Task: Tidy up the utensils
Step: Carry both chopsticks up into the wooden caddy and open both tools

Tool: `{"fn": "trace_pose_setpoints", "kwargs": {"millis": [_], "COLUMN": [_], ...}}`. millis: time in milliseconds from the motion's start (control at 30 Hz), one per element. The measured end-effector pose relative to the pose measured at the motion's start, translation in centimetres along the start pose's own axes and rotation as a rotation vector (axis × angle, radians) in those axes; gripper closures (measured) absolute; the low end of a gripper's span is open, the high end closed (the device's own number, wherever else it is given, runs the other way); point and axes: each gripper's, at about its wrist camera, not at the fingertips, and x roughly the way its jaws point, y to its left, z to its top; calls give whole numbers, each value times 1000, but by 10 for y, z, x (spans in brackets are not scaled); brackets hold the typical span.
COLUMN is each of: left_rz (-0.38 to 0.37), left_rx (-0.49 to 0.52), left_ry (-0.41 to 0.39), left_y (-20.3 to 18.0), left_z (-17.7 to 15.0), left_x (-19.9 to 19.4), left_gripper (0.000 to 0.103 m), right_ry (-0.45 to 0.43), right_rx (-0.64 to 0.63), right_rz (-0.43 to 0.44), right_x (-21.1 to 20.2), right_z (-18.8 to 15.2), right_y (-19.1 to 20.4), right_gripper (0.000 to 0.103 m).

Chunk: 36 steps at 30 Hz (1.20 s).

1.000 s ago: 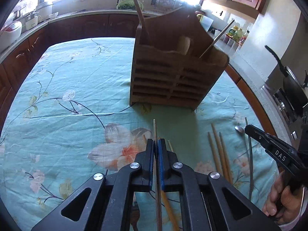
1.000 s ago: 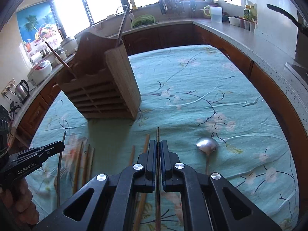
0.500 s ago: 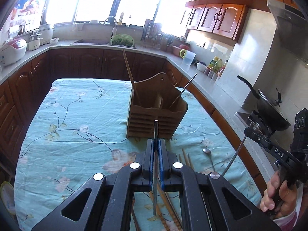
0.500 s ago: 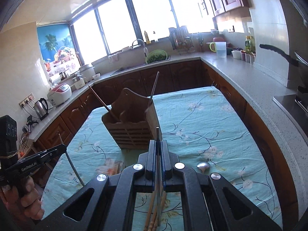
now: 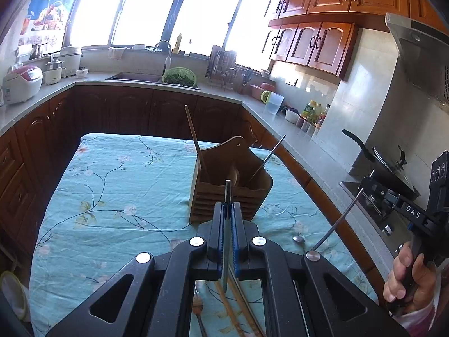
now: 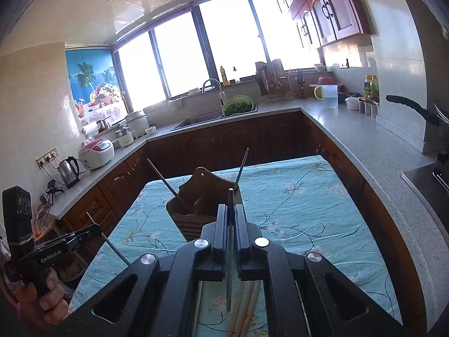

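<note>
A wooden utensil holder (image 5: 230, 196) stands on the table with a wooden chopstick and a metal one sticking out; it also shows in the right wrist view (image 6: 202, 210). My left gripper (image 5: 228, 210) is shut on a metal chopstick (image 5: 226, 233), held high above the table. My right gripper (image 6: 230, 216) is shut on another metal chopstick (image 6: 230, 252), also raised. Each gripper appears in the other's view, the right gripper (image 5: 364, 181) and the left gripper (image 6: 95, 229). Wooden chopsticks (image 5: 233, 309) and a fork (image 5: 197, 309) lie on the cloth below, and a metal spoon (image 5: 299, 238) to the right.
The table carries a teal floral cloth (image 5: 120, 196). Dark cabinets and a grey counter (image 6: 364, 129) surround it, with a sink (image 5: 134, 77), a green colander (image 5: 179, 76), a rice cooker (image 5: 22, 82) and a pan on the stove (image 5: 390, 165).
Both grippers have risen well above the table, each lifting its metal chopstick off the cloth. The holder now looks smaller and farther away.
</note>
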Motion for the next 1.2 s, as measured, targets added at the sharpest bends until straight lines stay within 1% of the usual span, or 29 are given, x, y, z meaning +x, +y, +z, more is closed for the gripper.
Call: {"fn": "trace_pose_setpoints", "kwargs": {"millis": [100,267,533,733,867,967,1100,1200], "left_rz": [-2,0,8,25,47,68,91,99], "left_rx": [5,3,35,56,56,49,23,-8], "left_ry": [-21,-64,-159,-231,-262,-260,-246,-214], "left_y": [0,4,0,-1,1,4,9,15], "left_z": [5,24,52,74,87,90,84,74], "left_x": [1,0,-2,10,29,52,88,119], "left_gripper": [100,100,100,100,100,100,100,100], "right_ry": [-13,-48,-116,-168,-180,-172,-140,-106], "right_rx": [4,0,-10,4,20,26,70,110], "right_rz": [9,19,35,38,36,17,5,3], "right_x": [3,7,14,29,48,68,100,122], "right_z": [5,20,56,81,93,96,84,69], "right_y": [1,7,17,21,19,16,3,-9], "right_gripper": [99,99,99,99,99,99,99,99]}}
